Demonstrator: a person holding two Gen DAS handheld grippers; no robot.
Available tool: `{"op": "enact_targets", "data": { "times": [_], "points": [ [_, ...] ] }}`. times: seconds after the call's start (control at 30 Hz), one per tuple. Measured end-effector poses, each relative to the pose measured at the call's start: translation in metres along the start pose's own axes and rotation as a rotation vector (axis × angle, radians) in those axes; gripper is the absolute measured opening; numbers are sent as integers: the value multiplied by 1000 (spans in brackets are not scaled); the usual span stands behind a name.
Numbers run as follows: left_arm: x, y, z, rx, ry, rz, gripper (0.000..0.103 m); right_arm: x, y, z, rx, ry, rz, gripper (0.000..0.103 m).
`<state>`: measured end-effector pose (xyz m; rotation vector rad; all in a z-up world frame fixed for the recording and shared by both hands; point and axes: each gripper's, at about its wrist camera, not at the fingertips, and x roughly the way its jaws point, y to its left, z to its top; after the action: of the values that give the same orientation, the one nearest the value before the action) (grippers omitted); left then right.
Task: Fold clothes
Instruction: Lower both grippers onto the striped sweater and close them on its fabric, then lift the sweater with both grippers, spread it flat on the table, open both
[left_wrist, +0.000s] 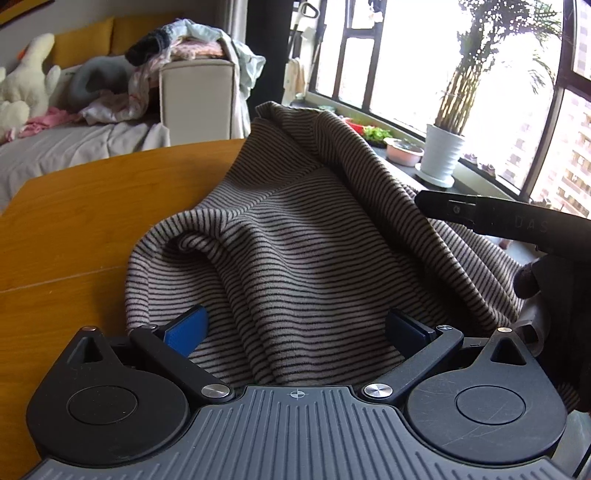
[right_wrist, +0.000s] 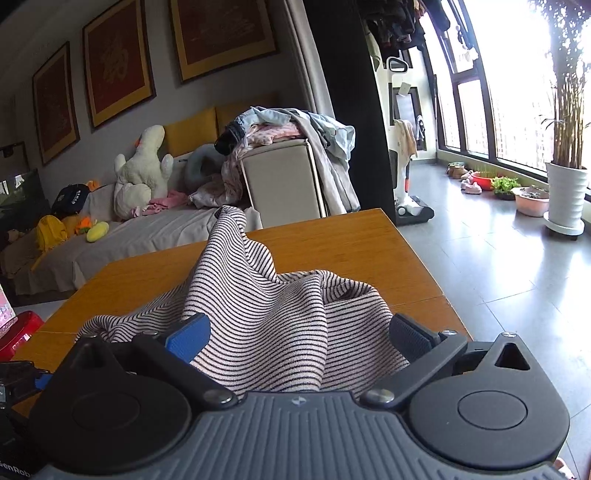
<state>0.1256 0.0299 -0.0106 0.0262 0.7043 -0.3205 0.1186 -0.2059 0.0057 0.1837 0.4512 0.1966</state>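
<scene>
A striped grey-and-black garment (left_wrist: 295, 258) lies bunched on the wooden table (left_wrist: 74, 221). My left gripper (left_wrist: 295, 328) is open, its blue pads (left_wrist: 188, 328) wide apart, with the cloth lying between them. The garment also shows in the right wrist view (right_wrist: 273, 314), rising in a peak. My right gripper (right_wrist: 299, 332) is open too, pads (right_wrist: 188, 336) apart, cloth between them on the table (right_wrist: 332, 240). The right gripper's black body shows at the right edge of the left wrist view (left_wrist: 517, 218). Neither gripper pinches the cloth.
A sofa (right_wrist: 110, 236) with plush toys and a pile of clothes (right_wrist: 288, 125) stands beyond the table's far edge. Potted plants (right_wrist: 565, 195) line the window at the right. A red stool (right_wrist: 18, 328) sits by the table's left corner. Tiled floor lies to the right.
</scene>
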Motion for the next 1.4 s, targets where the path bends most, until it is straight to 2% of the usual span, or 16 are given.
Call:
{"op": "enact_targets", "data": {
  "times": [0.1, 0.2, 0.27, 0.33, 0.43, 0.53, 0.63, 0.73, 0.83, 0.9, 0.97, 1.1, 1.2, 1.27, 1.33, 1.4],
  "points": [
    [-6, -10, -3, 20, -14, 26, 91, 1, -3, 0, 20, 5, 1, 103],
    [-10, -20, -3, 42, -36, 48, 62, 1, -3, 1, 25, 3, -3, 103],
    [-13, -25, 1, 53, -47, 66, 16, 2, -3, 2, 28, 3, -6, 103],
    [-17, -21, 10, 24, -46, 55, 13, 3, -4, 1, 28, 8, -3, 103],
    [-32, 11, 37, -35, -122, 83, 12, 6, -3, 2, 27, 29, -7, 103],
    [-48, 45, 66, -92, -204, 121, 11, 11, -2, 4, 24, 58, -15, 103],
    [-49, 98, 90, -175, -212, 182, 11, 19, 1, 5, 12, 102, -32, 103],
    [-29, 153, 96, -290, -139, 155, 12, 25, 8, 5, -41, 137, -64, 103],
    [-6, 203, 80, -482, -35, 33, 16, 22, 26, 13, -175, 103, -108, 103],
    [-1, 227, 64, -582, 18, -43, 25, 19, 41, 21, -279, 63, -139, 101],
    [-13, 233, 58, -563, 4, -41, 70, 17, 59, 38, -359, 21, -101, 93],
    [-51, 229, 65, -435, -77, -25, 81, 32, 96, 59, -383, 44, 22, 92],
    [-64, 212, 82, -360, -139, -27, 95, 63, 112, 52, -430, 134, 41, 92],
    [-53, 188, 95, -279, -150, -12, 96, 80, 118, 43, -490, 175, 30, 83],
    [-32, 165, 107, -200, -145, 20, 96, 88, 113, 40, -529, 202, 34, 33],
    [-4, 145, 118, -126, -134, 67, 96, 91, 101, 48, -532, 206, 38, 16]
  ]
}}
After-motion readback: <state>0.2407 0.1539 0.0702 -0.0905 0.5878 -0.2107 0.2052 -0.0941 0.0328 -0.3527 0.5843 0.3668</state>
